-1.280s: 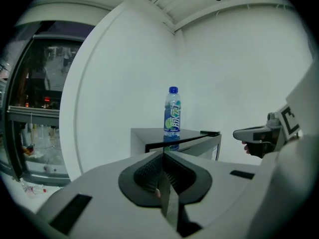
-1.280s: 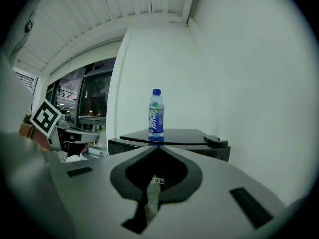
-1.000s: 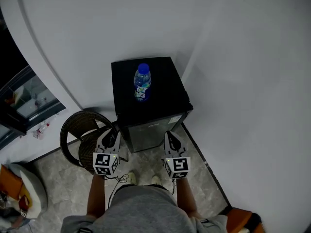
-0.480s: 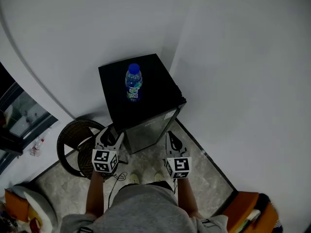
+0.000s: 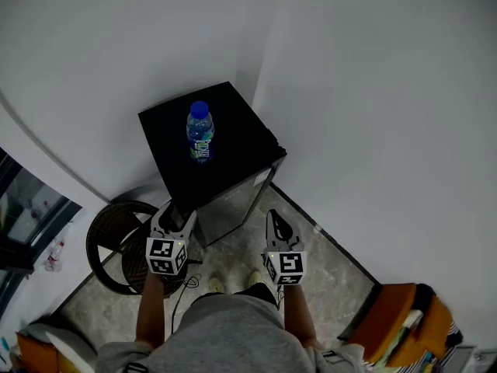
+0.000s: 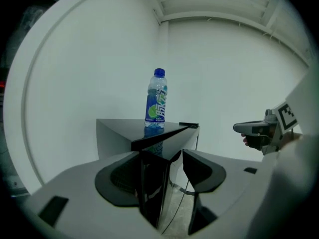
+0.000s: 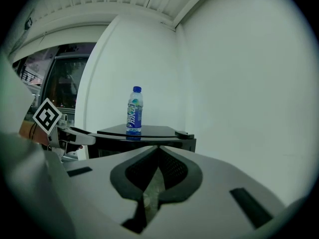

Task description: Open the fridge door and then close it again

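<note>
A small black fridge (image 5: pixel 233 150) stands in the corner of two white walls, its door (image 5: pixel 237 207) shut. A blue-capped bottle (image 5: pixel 199 133) stands upright on top. My left gripper (image 5: pixel 172 217) is at the fridge's front left corner. It is open and its jaws have just been opening. In the left gripper view (image 6: pixel 162 156) the dark front corner edge of the fridge (image 6: pixel 152 183) stands between the jaws, with no pad pressing on it. My right gripper (image 5: pixel 277 221) is shut and empty, a little short of the door's right side. Its closed jaws (image 7: pixel 158 151) point at the fridge (image 7: pixel 149 132).
A round dark wicker chair (image 5: pixel 109 239) sits left of the fridge, close behind my left gripper. A cable lies on the marble floor near the person's feet (image 5: pixel 233 284). An orange bag (image 5: pixel 396 325) lies at the lower right. A dark glass panel (image 5: pixel 19 224) is at the far left.
The left jaws have spread from narrow to wide. The head view has swung, so the fridge now sits further left and higher in the picture. Both grippers have edged closer to the fridge.
</note>
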Motion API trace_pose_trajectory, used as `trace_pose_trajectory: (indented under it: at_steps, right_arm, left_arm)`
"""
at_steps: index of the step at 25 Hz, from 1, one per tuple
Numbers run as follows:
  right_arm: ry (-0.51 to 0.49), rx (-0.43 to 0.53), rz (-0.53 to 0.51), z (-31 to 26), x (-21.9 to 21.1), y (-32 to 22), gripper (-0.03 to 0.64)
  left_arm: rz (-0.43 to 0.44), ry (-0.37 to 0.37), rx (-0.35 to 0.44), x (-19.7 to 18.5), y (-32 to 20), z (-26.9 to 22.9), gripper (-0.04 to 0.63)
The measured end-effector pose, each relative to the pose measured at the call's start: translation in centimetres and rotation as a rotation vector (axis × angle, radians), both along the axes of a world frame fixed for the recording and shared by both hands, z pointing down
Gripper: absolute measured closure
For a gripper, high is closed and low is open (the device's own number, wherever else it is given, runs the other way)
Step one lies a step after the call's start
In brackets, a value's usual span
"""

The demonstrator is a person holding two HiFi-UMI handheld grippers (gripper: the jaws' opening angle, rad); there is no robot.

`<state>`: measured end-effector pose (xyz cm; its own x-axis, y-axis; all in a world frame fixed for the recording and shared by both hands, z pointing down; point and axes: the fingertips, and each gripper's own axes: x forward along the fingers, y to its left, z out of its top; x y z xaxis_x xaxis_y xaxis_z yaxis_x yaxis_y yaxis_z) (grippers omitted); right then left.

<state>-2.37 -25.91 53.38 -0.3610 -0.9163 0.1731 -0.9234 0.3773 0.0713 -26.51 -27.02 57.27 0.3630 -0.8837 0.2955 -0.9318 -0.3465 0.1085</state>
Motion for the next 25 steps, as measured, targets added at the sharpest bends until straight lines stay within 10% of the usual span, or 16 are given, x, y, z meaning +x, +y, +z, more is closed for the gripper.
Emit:
trace_pose_trajectory:
  at_steps: [25]
  right_arm:
    - [-0.005, -0.017, 0.072, 0.9, 1.1, 2.0, 0.592]
  left_arm:
    - [0.034, -0.059, 0.026, 0.5, 0.1, 0.4, 0.337]
